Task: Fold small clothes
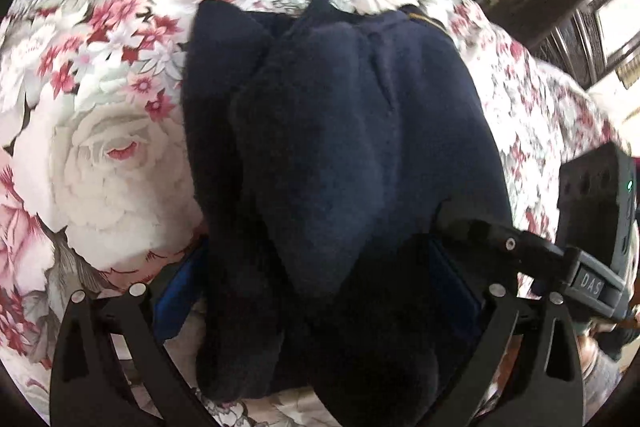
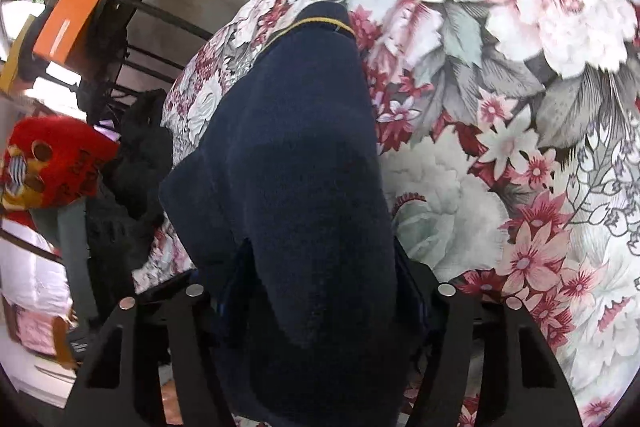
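A navy fleece garment (image 1: 340, 127) with a thin yellow trim (image 2: 316, 23) at its far end lies in a long bundle on the floral bedsheet (image 1: 112, 155). My left gripper (image 1: 316, 267) straddles its near end. The jaws stand wide and open, and both blue pads (image 1: 176, 291) show beside the cloth. In the right wrist view the same garment (image 2: 296, 147) runs away from my right gripper (image 2: 316, 279). Its jaws stand partly apart with fleece bunched in the gap, and its pads are mostly hidden. A finger of the right gripper (image 1: 480, 229) rests on the garment's right edge.
The flowered sheet (image 2: 500, 107) spreads around the garment. Off the bed's edge stand a black metal frame (image 2: 132, 39), an orange box (image 2: 72, 23), a red soft item (image 2: 56, 163) and a heap of dark clothes (image 2: 136, 155). Dark wooden furniture (image 1: 580, 7) is at the far right.
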Tool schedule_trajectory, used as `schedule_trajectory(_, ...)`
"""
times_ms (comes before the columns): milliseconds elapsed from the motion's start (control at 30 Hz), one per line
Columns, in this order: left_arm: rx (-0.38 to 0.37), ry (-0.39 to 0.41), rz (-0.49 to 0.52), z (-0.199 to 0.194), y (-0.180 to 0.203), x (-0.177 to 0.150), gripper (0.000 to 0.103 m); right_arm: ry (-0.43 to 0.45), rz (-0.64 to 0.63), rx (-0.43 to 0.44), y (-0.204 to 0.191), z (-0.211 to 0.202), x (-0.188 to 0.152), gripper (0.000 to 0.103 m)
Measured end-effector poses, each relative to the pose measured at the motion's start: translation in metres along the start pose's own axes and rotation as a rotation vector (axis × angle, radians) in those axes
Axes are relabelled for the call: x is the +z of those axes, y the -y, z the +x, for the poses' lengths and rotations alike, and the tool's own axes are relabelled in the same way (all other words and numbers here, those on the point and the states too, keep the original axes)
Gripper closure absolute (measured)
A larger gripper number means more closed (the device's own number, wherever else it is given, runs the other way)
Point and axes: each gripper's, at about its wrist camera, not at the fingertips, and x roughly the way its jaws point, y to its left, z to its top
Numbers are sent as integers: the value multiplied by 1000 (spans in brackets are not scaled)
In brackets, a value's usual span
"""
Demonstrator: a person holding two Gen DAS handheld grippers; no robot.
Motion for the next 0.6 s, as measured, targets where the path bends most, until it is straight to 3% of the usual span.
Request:
schedule_trajectory(100, 9, 3, -2, 0, 3, 0, 6, 1, -1, -6, -2, 1, -1, 39)
schedule_trajectory(433, -8, 33, 11, -14, 14, 1, 30, -13, 4, -39, -12, -7, -5, 46)
schedule_trajectory(600, 7, 46, 34, -22, 20, 0, 34, -23, 24, -34, -13, -12, -7, 47)
